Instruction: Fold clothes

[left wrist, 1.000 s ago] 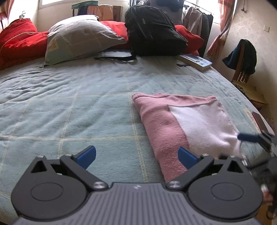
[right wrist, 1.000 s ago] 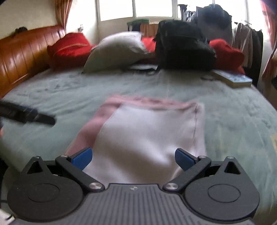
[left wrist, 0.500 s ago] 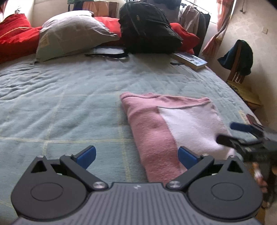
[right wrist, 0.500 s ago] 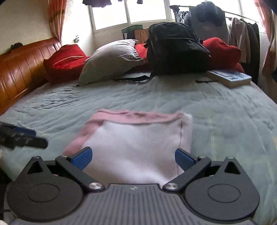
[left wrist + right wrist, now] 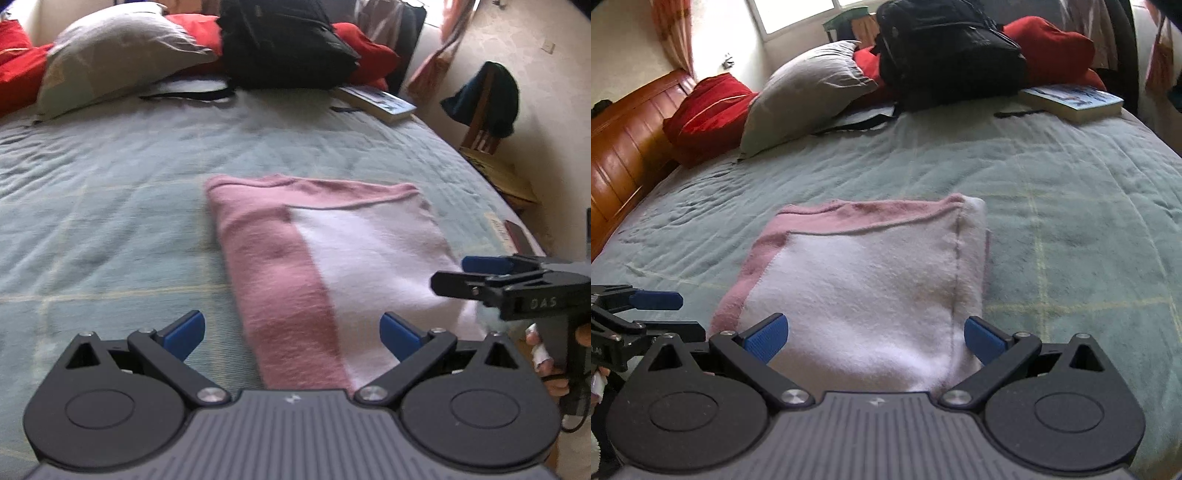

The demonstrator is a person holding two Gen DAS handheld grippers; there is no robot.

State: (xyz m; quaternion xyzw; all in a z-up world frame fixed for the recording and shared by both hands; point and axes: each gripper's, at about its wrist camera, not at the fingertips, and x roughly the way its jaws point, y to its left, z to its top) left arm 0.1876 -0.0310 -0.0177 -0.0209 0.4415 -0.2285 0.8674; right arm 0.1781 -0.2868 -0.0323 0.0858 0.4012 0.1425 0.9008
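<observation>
The pink-and-white fleece garment (image 5: 332, 273) lies folded flat near the bed's (image 5: 110, 206) foot edge as both grippers, left (image 5: 291, 332) and right (image 5: 873, 334), pull back higher, jaws apart and empty, suggesting this fold is complete.

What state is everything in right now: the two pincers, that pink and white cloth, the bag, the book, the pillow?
Left gripper: open, holding nothing.
Right gripper: open, holding nothing.
Pink and white garment: folded into a flat rectangle on the bedspread.
Black backpack: upright at the head of the bed; zips too unclear to judge.
Book: closed, lying flat.
Grey pillow: propped against the red cushions.
</observation>
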